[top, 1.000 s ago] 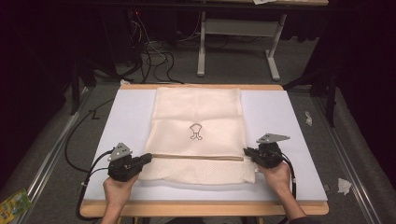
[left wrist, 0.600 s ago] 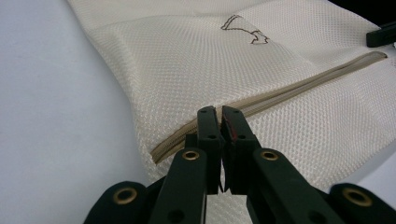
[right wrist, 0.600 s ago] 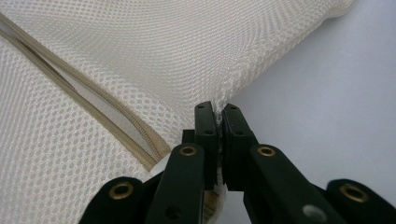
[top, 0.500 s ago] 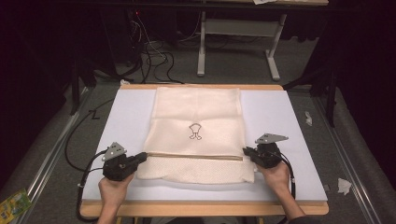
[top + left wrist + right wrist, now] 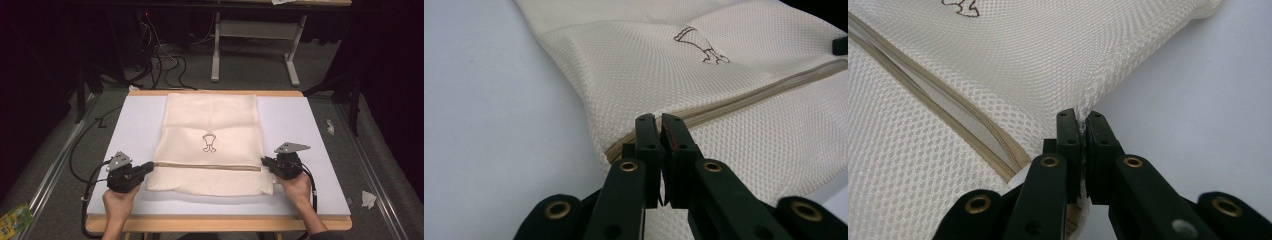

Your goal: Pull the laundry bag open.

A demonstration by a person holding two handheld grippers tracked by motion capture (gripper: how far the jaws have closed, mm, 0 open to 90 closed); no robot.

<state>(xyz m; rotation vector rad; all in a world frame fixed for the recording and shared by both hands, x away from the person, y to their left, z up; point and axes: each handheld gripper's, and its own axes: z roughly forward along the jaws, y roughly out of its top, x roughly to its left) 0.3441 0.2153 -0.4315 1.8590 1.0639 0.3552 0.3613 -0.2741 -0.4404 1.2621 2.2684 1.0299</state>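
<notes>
In the high view, two forearms come in from the bottom edge. The left hand (image 5: 120,204) holds the left gripper (image 5: 149,167) low and level at the lower left, pointing right at the left edge of the mesh bag (image 5: 210,130). The right hand (image 5: 296,187) holds the right gripper (image 5: 265,161) at the lower right, pointing left at the bag's right edge. The bag lies flat in the middle of the white bench (image 5: 300,125), cream-coloured, with a small dark drawing (image 5: 209,142) at its centre and a tan zipper (image 5: 207,166) running across between the two grippers.

In the left gripper view, the fingers (image 5: 645,135) rise from the bottom centre, pressed together, their tips at the bag's edge where the zipper (image 5: 744,99) ends. Whether cloth is pinched between them I cannot tell.

In the right gripper view, the fingers (image 5: 1067,132) are clamped on the bag's side seam (image 5: 1088,102), which puckers up into them. The zipper (image 5: 933,97) runs diagonally at the left of the frame.
</notes>
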